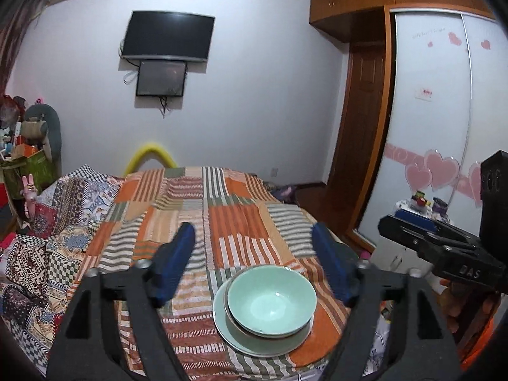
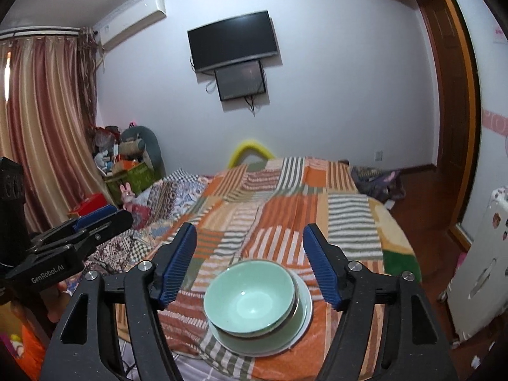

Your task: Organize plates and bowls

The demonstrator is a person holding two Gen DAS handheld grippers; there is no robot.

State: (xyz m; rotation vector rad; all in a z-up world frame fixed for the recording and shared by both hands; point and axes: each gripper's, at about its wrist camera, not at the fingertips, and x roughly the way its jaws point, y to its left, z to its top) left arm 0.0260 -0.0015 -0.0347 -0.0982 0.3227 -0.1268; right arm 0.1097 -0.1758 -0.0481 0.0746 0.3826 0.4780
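Observation:
A pale green bowl [image 1: 271, 298] sits nested on another dish on a pale green plate [image 1: 228, 324], on the striped patchwork bedspread near the bed's near edge. The same bowl [image 2: 250, 298] and plate [image 2: 301, 320] show in the right wrist view. My left gripper [image 1: 254, 238] is open and empty, held above and behind the stack. My right gripper [image 2: 249, 238] is open and empty, likewise above the stack. Each gripper shows from the side in the other's view: the right one [image 1: 409, 222] at the right edge, the left one [image 2: 101, 219] at the left edge.
The bed [image 1: 203, 216] stretches away toward a white wall with a TV [image 1: 168, 36]. A cluttered corner with toys and boxes [image 2: 127, 165] lies left. A wardrobe with sliding doors [image 1: 444, 127] and a wooden door [image 1: 362, 120] stand right. A white appliance [image 2: 482, 270] stands at right.

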